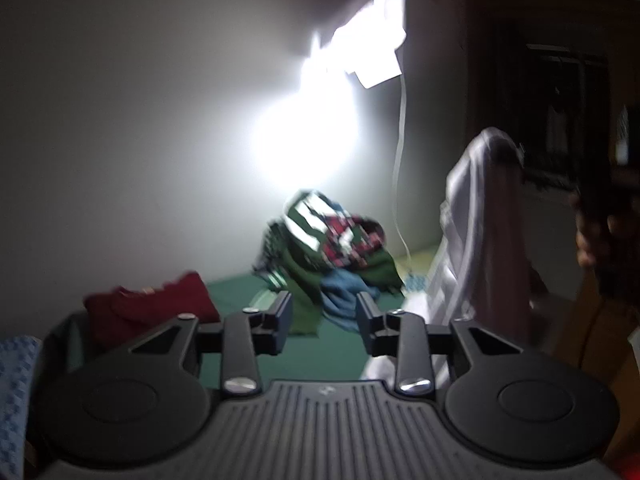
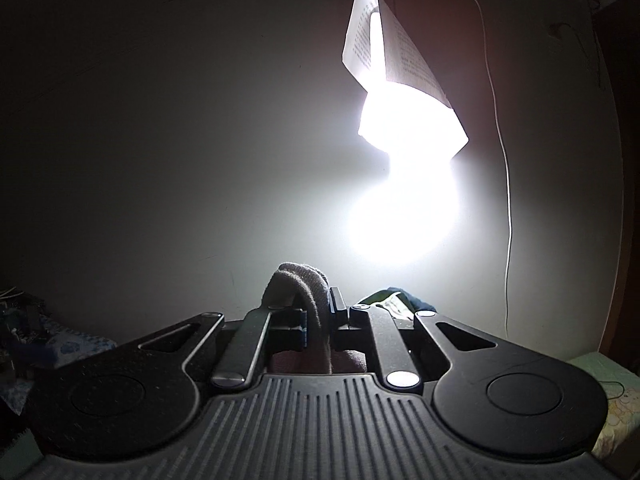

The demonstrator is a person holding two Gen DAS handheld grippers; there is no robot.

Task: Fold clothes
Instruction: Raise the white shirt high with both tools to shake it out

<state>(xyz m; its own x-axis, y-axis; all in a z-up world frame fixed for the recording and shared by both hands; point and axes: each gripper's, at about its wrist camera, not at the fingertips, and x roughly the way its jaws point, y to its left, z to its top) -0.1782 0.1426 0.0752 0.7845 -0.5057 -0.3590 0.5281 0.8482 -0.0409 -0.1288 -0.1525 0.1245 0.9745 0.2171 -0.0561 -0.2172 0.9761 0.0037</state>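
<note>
Showing left gripper (image 1: pixel 324 324) jaws apart, empty | clothes pile (image 1: pixel 328 248) ahead | right gripper (image 2: pixel 318 320) clamping pale garment (image 2: pixel 304 284) | lamp (image 2: pixel 404 184) beyond

Through the left camera I see a bed (image 1: pixel 320 356) ahead, running back to a wall (image 1: pixel 120 120). A pile of clothes (image 1: pixel 328 256) lies on it at the far side, against the wall. A folded shirt (image 1: pixel 152 304) lies left of the pile, nearer to me. A lamp (image 1: pixel 308 144) is on the wall above the pile, with a cord (image 1: pixel 400 140) hanging down just right of it. A garment (image 1: pixel 472 240) hangs right of the pile. Through the right camera, a fold of that garment (image 2: pixel 308 292) sits between the fingers of the right hand-held gripper (image 2: pixel 320 320), before the wall.
</note>
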